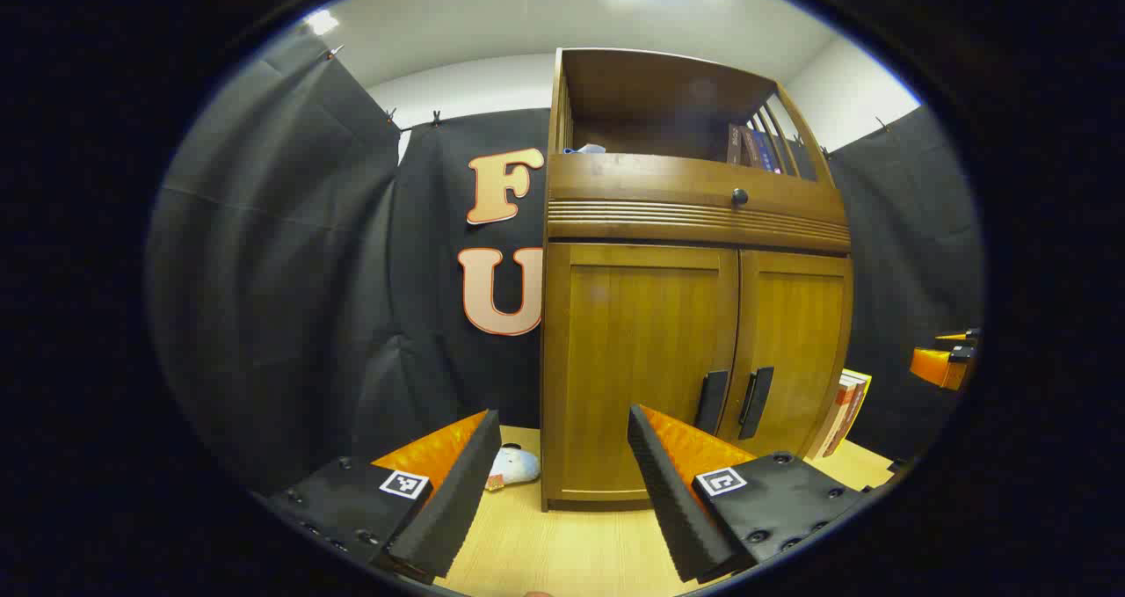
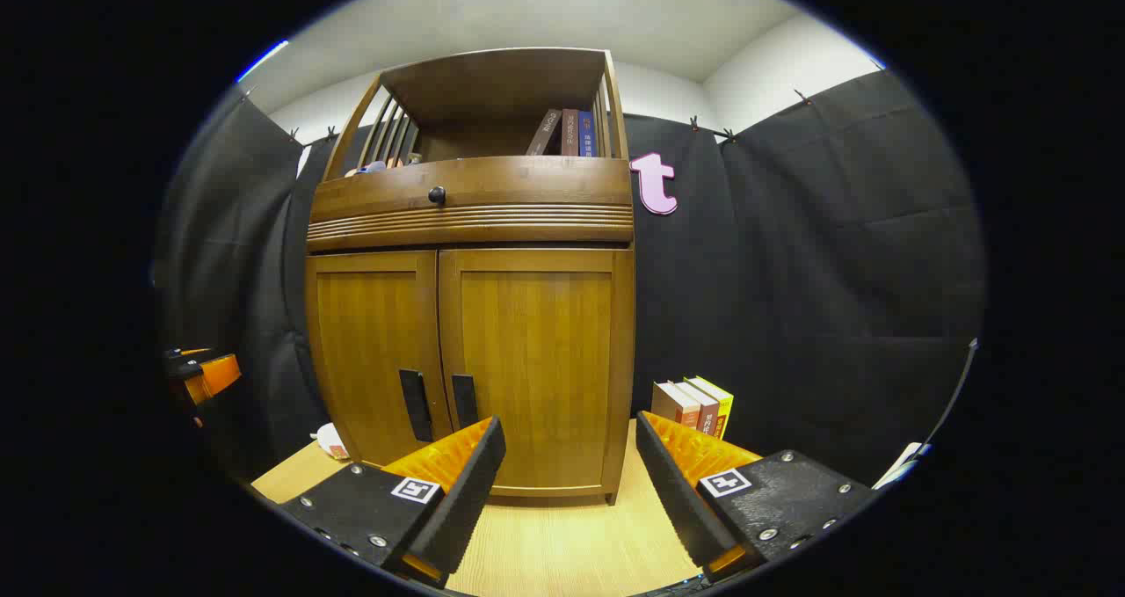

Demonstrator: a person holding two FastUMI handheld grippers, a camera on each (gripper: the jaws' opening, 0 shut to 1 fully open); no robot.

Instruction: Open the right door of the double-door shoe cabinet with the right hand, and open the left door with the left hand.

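Cabinet (image 1: 694, 316): wooden, double-door, standing on a light wood floor (image 1: 562, 544); centre-right of the left gripper view, centre-left of the right gripper view (image 2: 470, 316). Both doors closed.

Left door (image 1: 642, 360): flush, dark handle (image 1: 710, 401) low at its inner edge.

Right door (image 2: 536, 368): flush, dark handle (image 2: 463, 401) low at its inner edge, just beside the left door's handle (image 2: 415, 405).

Drawer front with a round knob (image 1: 739, 197) above the doors; open shelf on top holding books (image 2: 567, 133).

Left gripper (image 1: 562, 456): bottom of its own view, fingers spread wide, holding nothing, apart from the cabinet. Also seen at the left edge of the right gripper view (image 2: 198, 375).

Right gripper (image 2: 569, 461): bottom of its own view, fingers spread wide, holding nothing, apart from the cabinet. Also seen at the right edge of the left gripper view (image 1: 945, 364).

Floor books (image 2: 694, 408): upright against the cloth wall, lower right of the cabinet.

Plush toy (image 1: 512, 467): on the floor at the cabinet's lower left corner.
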